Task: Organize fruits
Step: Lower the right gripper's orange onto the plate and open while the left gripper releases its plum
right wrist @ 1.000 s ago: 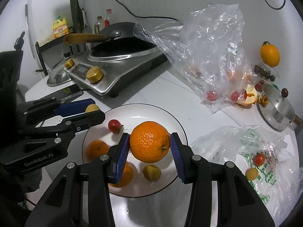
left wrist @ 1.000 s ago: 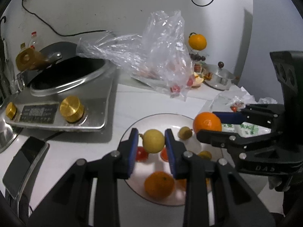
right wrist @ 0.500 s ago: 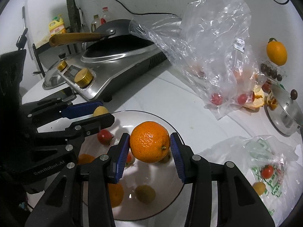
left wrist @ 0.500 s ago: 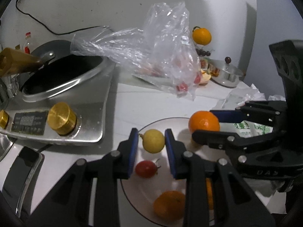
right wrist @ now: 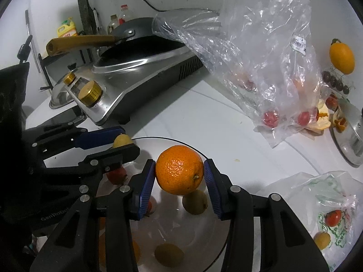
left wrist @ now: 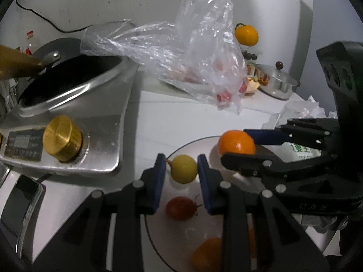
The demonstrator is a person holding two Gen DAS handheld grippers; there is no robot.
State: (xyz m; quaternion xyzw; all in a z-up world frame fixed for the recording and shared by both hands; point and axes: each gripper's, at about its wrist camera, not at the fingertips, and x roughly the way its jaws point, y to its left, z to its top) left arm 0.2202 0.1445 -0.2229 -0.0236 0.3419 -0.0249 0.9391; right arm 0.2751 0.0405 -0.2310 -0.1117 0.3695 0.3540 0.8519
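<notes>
My left gripper (left wrist: 180, 170) is shut on a small yellow fruit (left wrist: 183, 168), held over the far left part of a white plate (left wrist: 192, 141). To its right, my right gripper (right wrist: 180, 174) is shut on an orange (right wrist: 179, 170) above the plate's far rim (right wrist: 158, 138). In the left wrist view the same orange (left wrist: 237, 142) shows between the right gripper's blue pads. On the plate lie a red cherry tomato (left wrist: 180, 208), another orange (left wrist: 205, 253) and two small brownish-green fruits (right wrist: 195, 202). The left gripper with its yellow fruit (right wrist: 122, 141) appears at the left of the right wrist view.
A steel cooktop with a gold knob (left wrist: 62, 138) and a dark wok (right wrist: 140, 45) stands at the left. A clear plastic bag with red tomatoes (right wrist: 270, 68) lies behind the plate. A printed bag with small fruits (right wrist: 331, 217) lies right. A steel pot lid (left wrist: 278, 80) and a hanging orange (left wrist: 246, 35) are at the back.
Both grippers have moved forward and slightly down over the plate, each still gripping its fruit. The plate has slid nearer and lower in both views.
</notes>
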